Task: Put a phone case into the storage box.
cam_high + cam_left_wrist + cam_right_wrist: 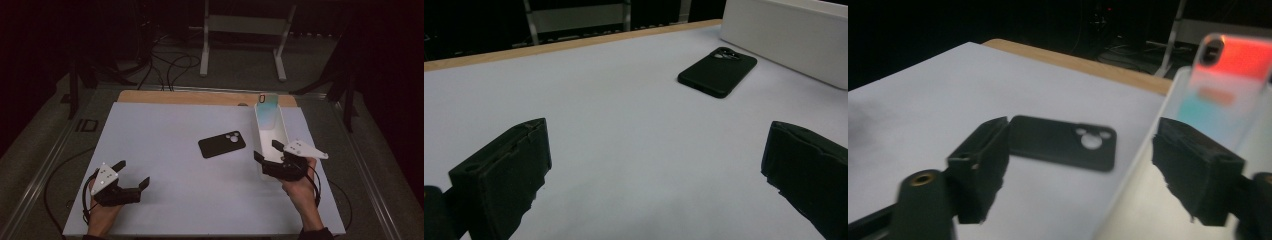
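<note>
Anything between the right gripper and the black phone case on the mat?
Nothing visible. The right gripper hangs with open jaws over the near end of the white box, and the black phone case lies flat on the white mat beside the box's left wall, with bare mat around it.

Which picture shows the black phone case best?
The left gripper view: the black rubbery phone case lies sharp and whole. The high view shows it small; in the right gripper view it is blurred, partly behind a jaw.

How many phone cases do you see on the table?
2: a black case flat on the white mat, and an iridescent case leaning inside the white box. The box might hide more.
</note>
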`<state>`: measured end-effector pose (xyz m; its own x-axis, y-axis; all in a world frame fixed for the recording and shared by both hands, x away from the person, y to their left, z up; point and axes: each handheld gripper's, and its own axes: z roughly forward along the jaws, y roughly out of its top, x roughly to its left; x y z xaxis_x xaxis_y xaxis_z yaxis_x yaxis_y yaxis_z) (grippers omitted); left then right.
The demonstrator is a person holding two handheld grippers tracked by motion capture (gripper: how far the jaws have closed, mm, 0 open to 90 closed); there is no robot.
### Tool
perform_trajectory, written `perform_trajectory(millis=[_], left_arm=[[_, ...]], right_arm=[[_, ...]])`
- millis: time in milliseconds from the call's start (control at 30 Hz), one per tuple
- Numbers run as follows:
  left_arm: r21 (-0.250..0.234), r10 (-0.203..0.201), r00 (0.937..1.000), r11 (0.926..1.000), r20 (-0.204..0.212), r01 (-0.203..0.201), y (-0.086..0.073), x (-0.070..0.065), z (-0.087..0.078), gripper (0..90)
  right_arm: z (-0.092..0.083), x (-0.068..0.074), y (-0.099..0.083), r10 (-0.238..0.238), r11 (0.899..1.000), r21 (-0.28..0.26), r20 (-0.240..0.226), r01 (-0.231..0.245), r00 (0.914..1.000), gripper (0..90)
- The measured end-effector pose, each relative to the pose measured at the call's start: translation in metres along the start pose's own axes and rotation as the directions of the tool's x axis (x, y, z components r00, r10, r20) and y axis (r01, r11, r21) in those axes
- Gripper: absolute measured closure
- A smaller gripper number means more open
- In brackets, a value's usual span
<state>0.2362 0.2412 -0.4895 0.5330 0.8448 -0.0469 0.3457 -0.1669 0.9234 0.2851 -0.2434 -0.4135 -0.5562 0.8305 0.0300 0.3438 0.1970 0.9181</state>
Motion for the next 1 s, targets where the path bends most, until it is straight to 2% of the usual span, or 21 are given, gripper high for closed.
perform_trajectory(millis=[200,433,533,767,1000], left_arm=[[-0.002,-0.003,1.0,1.0,-0.001,0.003,0.0,0.001,-0.001,0.0],[-0.005,-0.002,1.0,1.0,-0.002,0.002,0.0,0.001,-0.001,0.0],[-0.006,-0.005,1.0,1.0,-0.002,0.005,0.0,0.001,-0.001,0.0],[-0.005,-0.004,1.0,1.0,0.0,0.004,0.0,0.001,-0.001,0.0],[-0.005,-0.003,1.0,1.0,0.001,0.003,0.0,0.001,-0.001,0.0]], right_arm=[[0.02,0.012,0.033,-0.05,0.997,0.057,0.009,0.049,0.9987,44.5],[0.059,0.026,0.061,-0.074,0.991,0.113,0.02,0.071,0.9971,55.2],[0.076,0.029,0.069,-0.056,0.989,0.136,0.024,0.052,0.9981,58.1],[0.116,0.032,0.075,-0.042,0.98,0.195,0.045,0.032,0.9981,60.4],[0.152,0.028,0.071,-0.043,0.96,0.279,0.078,0.019,0.996,64.1]])
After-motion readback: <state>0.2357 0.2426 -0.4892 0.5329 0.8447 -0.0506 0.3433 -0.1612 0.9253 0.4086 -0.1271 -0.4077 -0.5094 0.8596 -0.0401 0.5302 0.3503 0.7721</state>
